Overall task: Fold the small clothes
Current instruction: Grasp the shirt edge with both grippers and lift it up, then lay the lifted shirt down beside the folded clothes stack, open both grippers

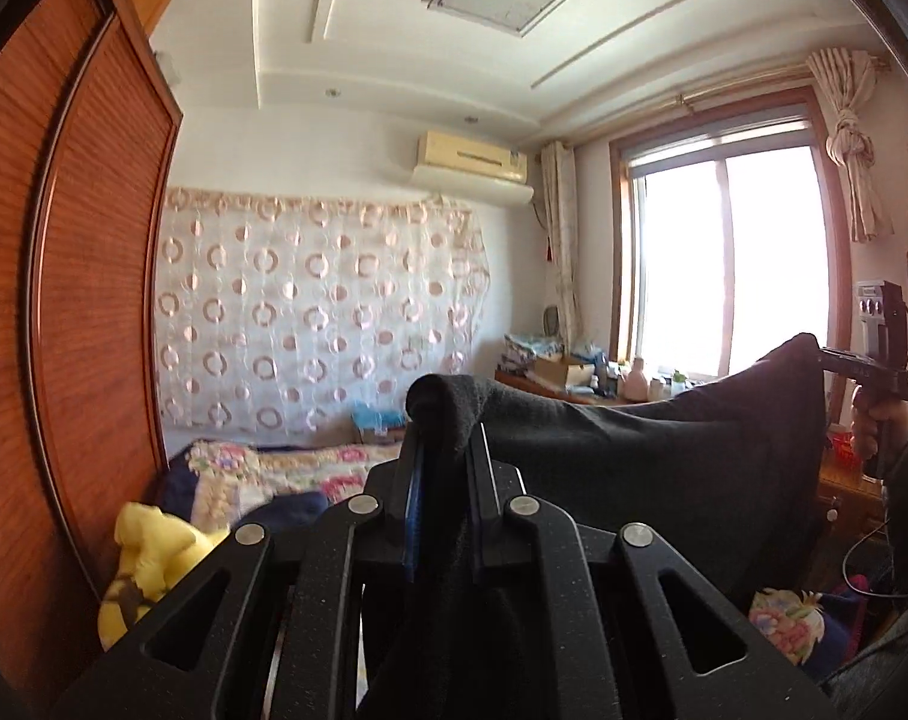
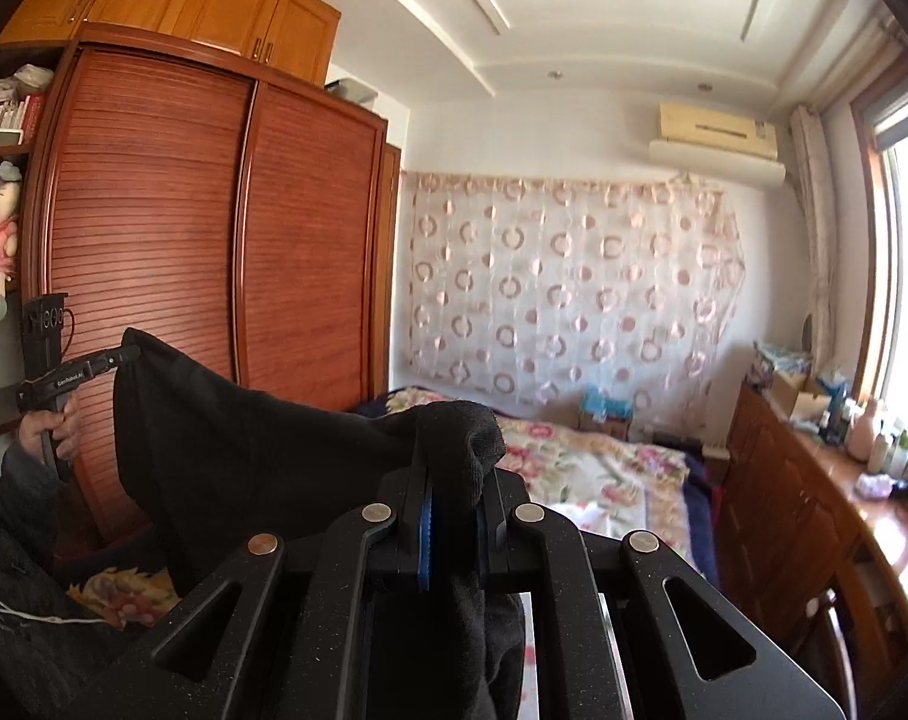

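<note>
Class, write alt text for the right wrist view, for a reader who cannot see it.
The right tool pinches one corner of a black garment, held up and stretched across to the left tool, which grips the other corner. Behind are a louvred wooden wardrobe, a bed with a floral quilt and a circle-patterned curtain.

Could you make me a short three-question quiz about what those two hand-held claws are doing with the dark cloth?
1. True or false: the black garment lies flat on the bed.
2. How many grippers clamp the garment? A) none B) one C) two
3. Fill in: the cloth hangs stretched between the left gripper and the ____ gripper.

Key
1. False: it is held up in the air, above the floral bedspread.
2. C: each gripper is shut on a bunched corner of the fabric.
3. right
</note>
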`<state>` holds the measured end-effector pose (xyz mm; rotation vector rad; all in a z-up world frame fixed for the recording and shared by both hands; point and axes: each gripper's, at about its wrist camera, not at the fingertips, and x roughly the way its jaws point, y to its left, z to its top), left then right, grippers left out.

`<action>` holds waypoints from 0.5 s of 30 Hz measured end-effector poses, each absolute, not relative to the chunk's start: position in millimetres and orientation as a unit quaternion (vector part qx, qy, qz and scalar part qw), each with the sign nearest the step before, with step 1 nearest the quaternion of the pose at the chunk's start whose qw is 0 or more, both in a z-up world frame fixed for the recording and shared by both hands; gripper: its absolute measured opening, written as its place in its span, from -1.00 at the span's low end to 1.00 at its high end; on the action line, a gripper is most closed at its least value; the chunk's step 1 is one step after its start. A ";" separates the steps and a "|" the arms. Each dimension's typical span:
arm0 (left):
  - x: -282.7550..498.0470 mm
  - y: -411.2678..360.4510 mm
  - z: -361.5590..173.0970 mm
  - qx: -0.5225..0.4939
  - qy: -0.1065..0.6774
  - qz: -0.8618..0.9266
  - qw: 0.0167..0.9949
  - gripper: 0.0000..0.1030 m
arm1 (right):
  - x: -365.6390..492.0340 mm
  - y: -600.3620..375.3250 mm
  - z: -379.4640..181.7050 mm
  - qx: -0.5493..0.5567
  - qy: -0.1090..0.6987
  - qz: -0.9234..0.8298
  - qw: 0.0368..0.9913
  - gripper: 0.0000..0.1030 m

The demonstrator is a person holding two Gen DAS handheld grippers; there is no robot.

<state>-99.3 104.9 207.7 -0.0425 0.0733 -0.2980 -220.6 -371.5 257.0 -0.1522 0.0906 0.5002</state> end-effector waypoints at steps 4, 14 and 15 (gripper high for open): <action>-79.4 95.5 220.0 0.005 0.022 -0.135 0.991 -0.75 | -220.2 -369.5 267.7 -0.080 0.028 0.238 0.968 -0.81; 58.3 84.9 169.3 0.014 0.102 -0.102 0.989 -0.75 | -81.2 -297.9 229.9 -0.117 0.131 0.174 0.969 -0.81; 78.4 83.4 158.2 0.016 0.115 -0.096 0.989 -0.75 | -61.3 -292.5 219.6 -0.118 0.143 0.169 0.968 -0.81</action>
